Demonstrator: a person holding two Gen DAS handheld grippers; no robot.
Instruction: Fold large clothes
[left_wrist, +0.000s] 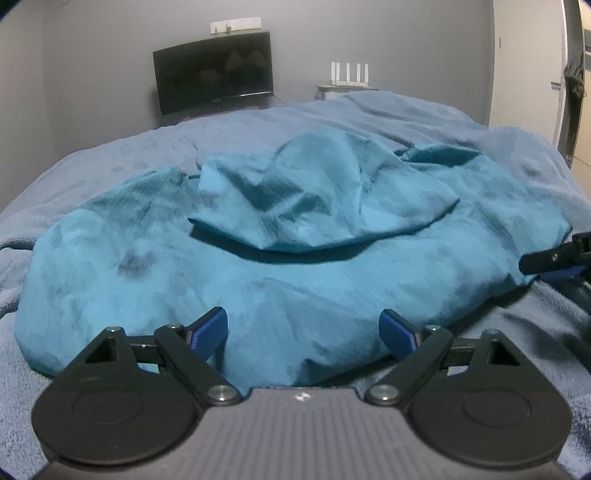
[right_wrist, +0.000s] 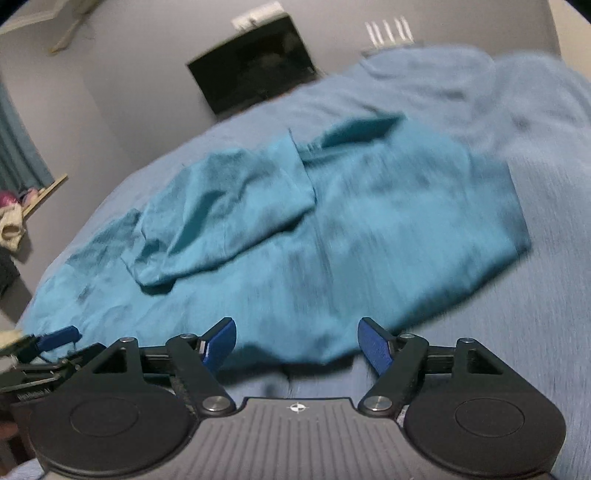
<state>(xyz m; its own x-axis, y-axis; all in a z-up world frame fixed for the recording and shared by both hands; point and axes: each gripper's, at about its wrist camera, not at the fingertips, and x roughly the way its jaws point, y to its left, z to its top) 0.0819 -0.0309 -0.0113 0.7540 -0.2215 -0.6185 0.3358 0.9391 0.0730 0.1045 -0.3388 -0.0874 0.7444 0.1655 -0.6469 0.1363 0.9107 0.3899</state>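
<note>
Left wrist view: the left gripper stood wide open over the near hem of the teal garment, with nothing between its blue pads. The garment lay spread across the blue-grey bed, and one flap of it was already turned over the middle and stood up in a loose hump. At the right edge the tip of the right gripper showed beside the garment's right side; whether it touched the cloth could not be told from here. Behind the bed stood a dark monitor and a white router.

By my reading, a first fold was in place and both grippers were empty, so a fresh grasp came next. That would call for lowering the open jaws onto an edge or corner and closing on one layer only, then carrying it across without dragging the flap.

Right wrist view: the right gripper was also wide open and held nothing; the garment's near edge lay just past its pads. This view was tilted and smeared. It showed what the other did not: the garment's squared right corner lying flat, the folded flap as a sleeve-like panel lying toward the left, and the left gripper's blue tip at the garment's left end. The hump's height showed only in the left view.
</note>
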